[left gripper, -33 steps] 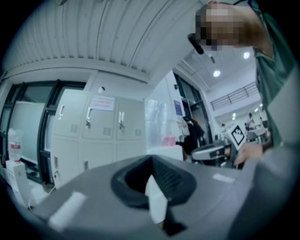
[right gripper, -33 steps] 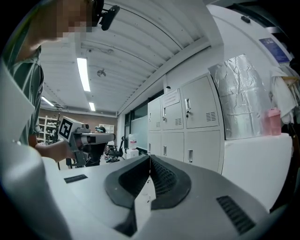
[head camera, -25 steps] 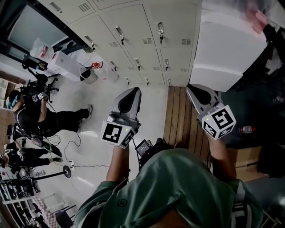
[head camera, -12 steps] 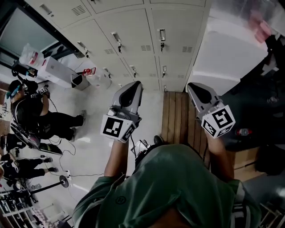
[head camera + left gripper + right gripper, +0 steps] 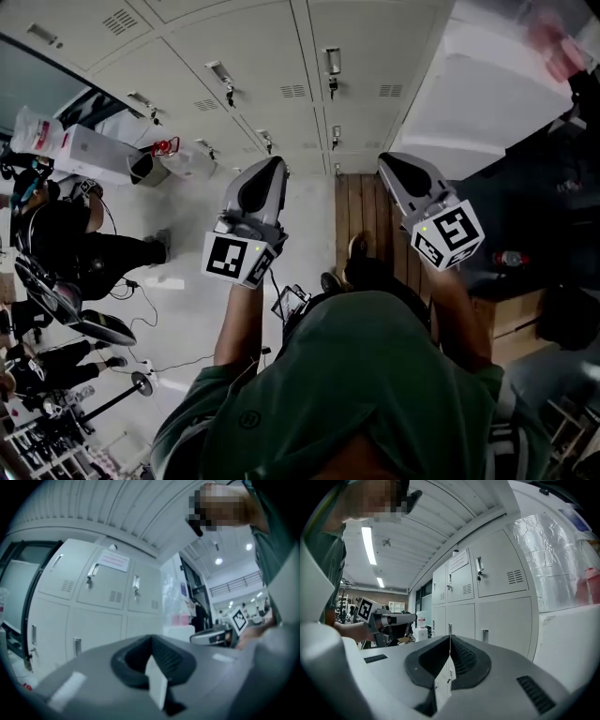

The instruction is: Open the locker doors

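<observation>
A bank of cream locker doors (image 5: 281, 56) fills the top of the head view, all shut, each with a small metal handle (image 5: 332, 62). My left gripper (image 5: 273, 163) is raised before them, jaws pressed together and empty, some way short of the doors. My right gripper (image 5: 385, 160) is level with it on the right, also shut and empty. In the left gripper view the shut gripper (image 5: 151, 640) faces the lockers (image 5: 93, 592). The right gripper view shows its own closed tips (image 5: 450, 637) toward the lockers (image 5: 497, 573) and the left gripper (image 5: 389, 618) beside.
A large white unit (image 5: 487, 94) under plastic wrap stands right of the lockers. A wooden slat mat (image 5: 361, 211) lies on the floor below the doors. People with camera gear (image 5: 66, 244), white boxes (image 5: 94, 150) and cables occupy the left floor.
The person has stepped closer to the lockers, which now look larger. Both grippers have risen and advanced toward the doors, still shut.
</observation>
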